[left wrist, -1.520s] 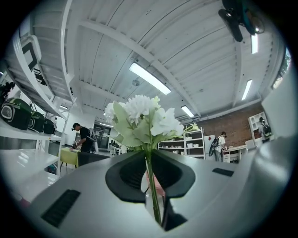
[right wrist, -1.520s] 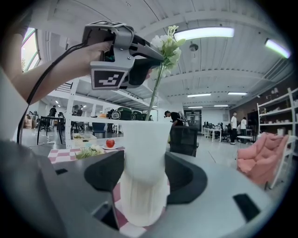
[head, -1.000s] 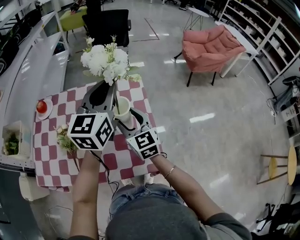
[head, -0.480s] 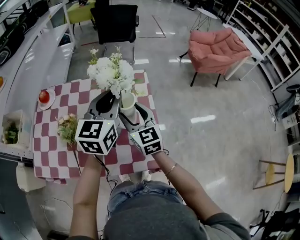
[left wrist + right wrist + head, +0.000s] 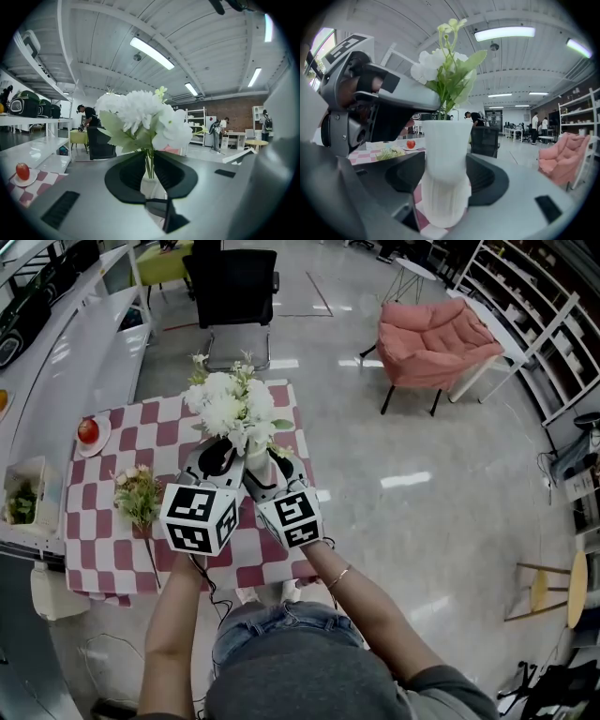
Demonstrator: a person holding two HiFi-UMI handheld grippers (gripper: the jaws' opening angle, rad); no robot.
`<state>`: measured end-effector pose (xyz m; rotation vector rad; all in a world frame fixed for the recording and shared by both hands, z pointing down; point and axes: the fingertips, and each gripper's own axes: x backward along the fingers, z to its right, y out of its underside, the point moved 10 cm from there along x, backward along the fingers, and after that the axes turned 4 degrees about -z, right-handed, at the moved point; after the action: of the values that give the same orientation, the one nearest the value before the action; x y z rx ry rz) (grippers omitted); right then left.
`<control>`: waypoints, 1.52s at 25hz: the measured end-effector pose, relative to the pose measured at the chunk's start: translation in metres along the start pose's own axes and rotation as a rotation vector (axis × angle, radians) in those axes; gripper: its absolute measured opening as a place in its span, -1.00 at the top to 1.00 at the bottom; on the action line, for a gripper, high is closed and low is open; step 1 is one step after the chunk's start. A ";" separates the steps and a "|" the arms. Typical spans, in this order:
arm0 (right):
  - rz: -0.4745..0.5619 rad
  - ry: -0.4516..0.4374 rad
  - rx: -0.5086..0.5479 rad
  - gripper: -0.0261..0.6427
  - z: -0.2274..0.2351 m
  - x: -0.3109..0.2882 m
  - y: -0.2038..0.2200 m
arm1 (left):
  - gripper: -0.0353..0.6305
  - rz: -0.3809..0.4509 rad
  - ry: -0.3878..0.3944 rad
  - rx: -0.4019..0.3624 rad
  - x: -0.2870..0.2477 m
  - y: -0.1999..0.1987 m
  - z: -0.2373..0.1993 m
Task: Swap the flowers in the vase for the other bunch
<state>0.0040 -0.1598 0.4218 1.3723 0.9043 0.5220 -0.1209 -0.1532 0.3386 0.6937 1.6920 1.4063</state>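
Right claw (image 5: 445, 180): wide apart, pads clamped on the waist of the vase (image 5: 444, 140).
Left claw (image 5: 150, 161): nearly closed on the thin stems (image 5: 149, 165). It has just been easing open, and the pads seem still to touch them.
Vase: white and ribbed, at the table's (image 5: 103, 549) 3 o'clock edge. I cannot tell whether it stands on the table or is lifted off it.
Vase handling: likely light, smooth and top-heavy once filled, so grip it round the narrow waist and keep it upright.
White bunch (image 5: 230, 409): upright at the vase's 12 o'clock, with its stems running down into the mouth.
Bunch handling: the stems look wiry and the heads soft and easily crushed. Pinch it low on the bundled stems, never on the blooms.
Other bunch (image 5: 138, 495): lying on the table at the vase's 9 o'clock, well apart from it.
Apple (image 5: 88, 432): at the vase's 10 o'clock, far off.
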 end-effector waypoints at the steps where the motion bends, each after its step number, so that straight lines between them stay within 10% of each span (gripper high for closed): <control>1: -0.001 0.000 -0.001 0.09 0.000 0.000 0.000 | 0.69 -0.007 0.000 -0.005 0.000 0.001 0.001; 21: -0.010 -0.009 -0.011 0.09 0.002 0.002 -0.003 | 0.38 -0.115 -0.029 -0.066 0.011 0.006 0.012; 38: -0.018 -0.030 -0.015 0.09 0.003 0.002 0.001 | 0.40 -0.141 -0.116 0.026 0.043 0.039 0.008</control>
<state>0.0075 -0.1601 0.4222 1.3541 0.8856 0.4924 -0.1397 -0.1049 0.3656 0.6447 1.6380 1.2250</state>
